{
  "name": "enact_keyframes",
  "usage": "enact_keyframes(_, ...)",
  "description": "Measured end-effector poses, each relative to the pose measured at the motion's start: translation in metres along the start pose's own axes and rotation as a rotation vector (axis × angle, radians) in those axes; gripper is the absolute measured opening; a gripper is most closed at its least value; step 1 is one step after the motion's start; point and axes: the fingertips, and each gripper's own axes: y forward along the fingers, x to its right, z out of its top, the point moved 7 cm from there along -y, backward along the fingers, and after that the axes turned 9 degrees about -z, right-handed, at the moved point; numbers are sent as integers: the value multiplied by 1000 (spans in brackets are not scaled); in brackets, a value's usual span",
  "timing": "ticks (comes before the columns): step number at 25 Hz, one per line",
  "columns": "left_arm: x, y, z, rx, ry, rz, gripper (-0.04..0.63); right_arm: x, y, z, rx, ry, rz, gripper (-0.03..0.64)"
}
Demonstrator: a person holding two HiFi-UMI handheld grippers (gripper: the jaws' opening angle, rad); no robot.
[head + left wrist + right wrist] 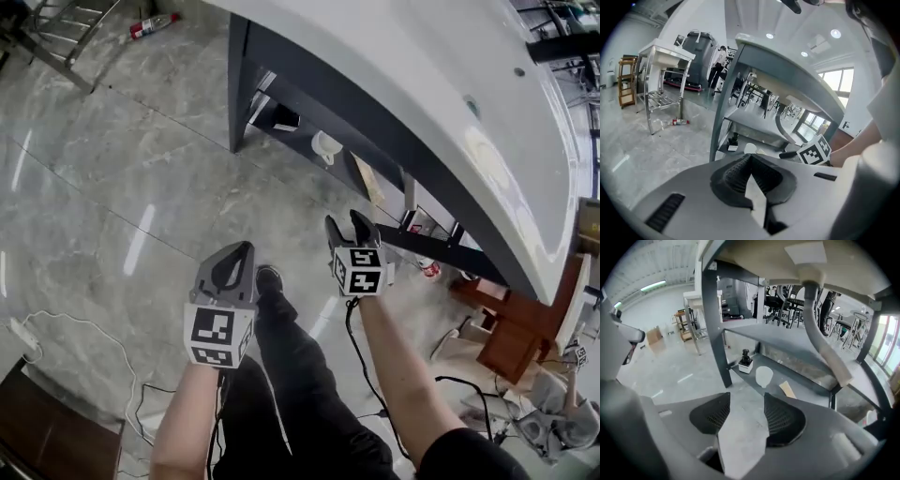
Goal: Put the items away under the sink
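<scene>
The white sink counter (441, 122) stands on a dark frame with a low shelf (806, 380) under it. On that shelf sit a small black bottle on a white base (745, 363), a white round object (764, 376) and a flat tan piece (787, 390). My right gripper (349, 225) hangs in front of the shelf, open, with nothing between its jaws (745, 401). My left gripper (246, 249) is lower left of it, over the floor, shut and empty (750, 157). The black bottle (733, 140) also shows in the left gripper view.
A grey drain pipe (825, 348) bends down under the sink. A red-and-white bottle (155, 24) lies on the floor beside a metal rack (66, 33). Cables and a power strip (23, 335) lie at the lower left. Wooden furniture (511, 328) stands at the right.
</scene>
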Motion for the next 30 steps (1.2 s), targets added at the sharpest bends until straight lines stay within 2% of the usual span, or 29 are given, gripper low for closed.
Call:
enact_keyframes(4,32,-40,39,-10,58,-17,9,-19,-70,36,94,81,43,183)
enact_keyframes(7,46,-71,73,-9,99,-34,9,-34,-118,71,165,162,26,133)
enact_keyframes(10,71,-100,102,3,112,-46,9,-37,-167,100,215,229,9,117)
enact_keyframes(17,138,-175,138,35,162,-81,9,-33,-298,145,354,285,-7,64)
enact_keyframes(20,169,-194,147,54,194,-108,9,-24,-351,152,395,293,-9,43)
enact_keyframes(23,194,-206,155,73,195,-115,9,-16,-398,145,409,302,-17,20)
enact_keyframes(26,216,-218,165,99,183,-121,9,-4,-434,134,406,335,-29,3)
enact_keyframes(30,242,-232,167,99,207,-117,9,14,-470,120,413,356,-19,2)
